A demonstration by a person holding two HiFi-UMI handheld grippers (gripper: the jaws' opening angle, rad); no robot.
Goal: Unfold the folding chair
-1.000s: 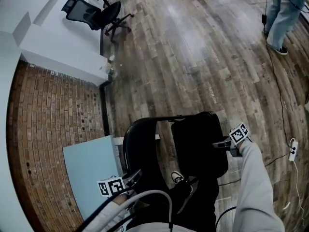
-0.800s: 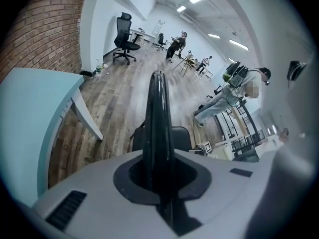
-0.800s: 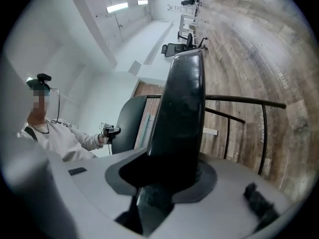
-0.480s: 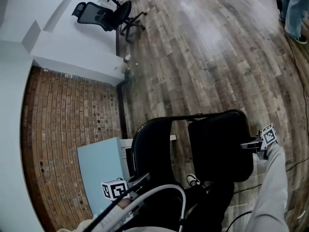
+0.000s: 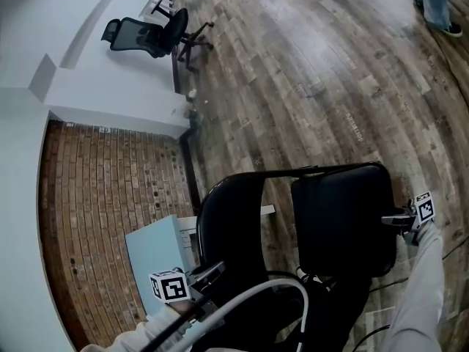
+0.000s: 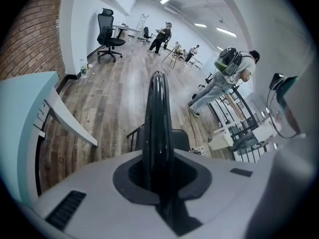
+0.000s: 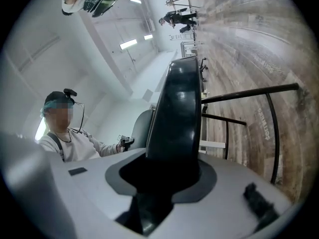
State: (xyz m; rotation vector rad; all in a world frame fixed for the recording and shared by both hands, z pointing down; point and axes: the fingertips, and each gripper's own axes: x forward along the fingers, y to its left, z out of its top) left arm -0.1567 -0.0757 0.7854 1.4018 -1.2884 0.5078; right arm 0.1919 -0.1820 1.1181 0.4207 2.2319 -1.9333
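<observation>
In the head view the black folding chair stands below me, its curved backrest (image 5: 229,226) at the left and its padded seat (image 5: 341,222) at the right, tilted apart. My left gripper (image 5: 209,273) is shut on the backrest's near edge, which shows as a thin black rim (image 6: 158,123) between the jaws in the left gripper view. At the right, my right gripper (image 5: 394,218) is shut on the seat's outer edge. The right gripper view has that glossy seat edge (image 7: 179,113) filling the jaws, with the chair's black frame tubes (image 7: 249,93) beyond.
A brick wall (image 5: 102,196) and a light blue panel (image 5: 155,251) stand close at the left. A black office chair (image 5: 146,34) sits by the white wall far back. A person's legs (image 5: 436,2) are at the top right, and more people (image 6: 224,78) stand across the wooden floor.
The seat has swung out to the right and down with my right gripper, spreading away from the backrest. My left gripper has sunk a little with the backrest.
</observation>
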